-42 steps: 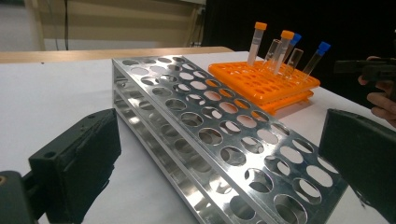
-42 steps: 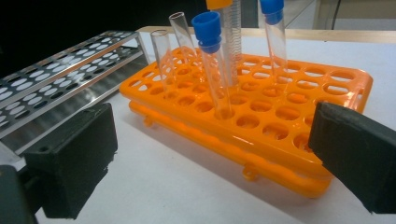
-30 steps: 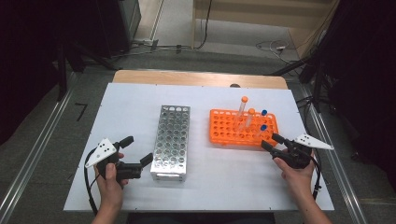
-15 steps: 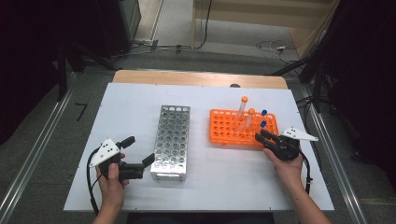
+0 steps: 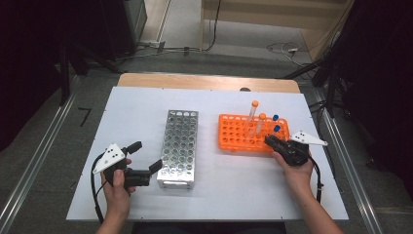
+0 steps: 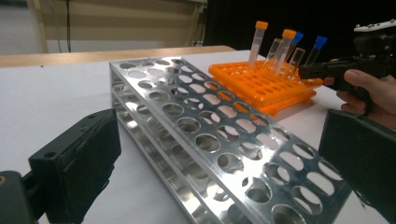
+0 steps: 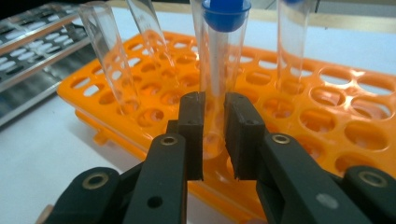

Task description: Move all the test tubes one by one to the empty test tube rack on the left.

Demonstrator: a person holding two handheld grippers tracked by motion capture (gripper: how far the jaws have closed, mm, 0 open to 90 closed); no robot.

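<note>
An orange tube rack [image 5: 234, 132] stands right of centre and holds several clear tubes, two orange-capped [image 5: 254, 104] and two blue-capped. My right gripper [image 5: 271, 141] reaches into the rack's near right corner. Its jaws have just been closing, and in the right gripper view they [image 7: 215, 100] are shut on the near blue-capped tube [image 7: 223, 51], which stands upright in its hole. My left gripper [image 5: 146, 155] rests open at the left of the silver metal rack [image 5: 179, 146]. In the left gripper view its wide jaws [image 6: 219, 140] frame that rack [image 6: 210, 135] without touching it.
The white table [image 5: 136, 112] has bare room at its left and along the near edge. A wooden board [image 5: 209, 81] lines the far edge. Cables lie on the floor beyond. Metal rails run along both sides of the table.
My right gripper moved left toward the orange rack and its jaws closed on the blue-capped tube. My left gripper stayed in place, open.
</note>
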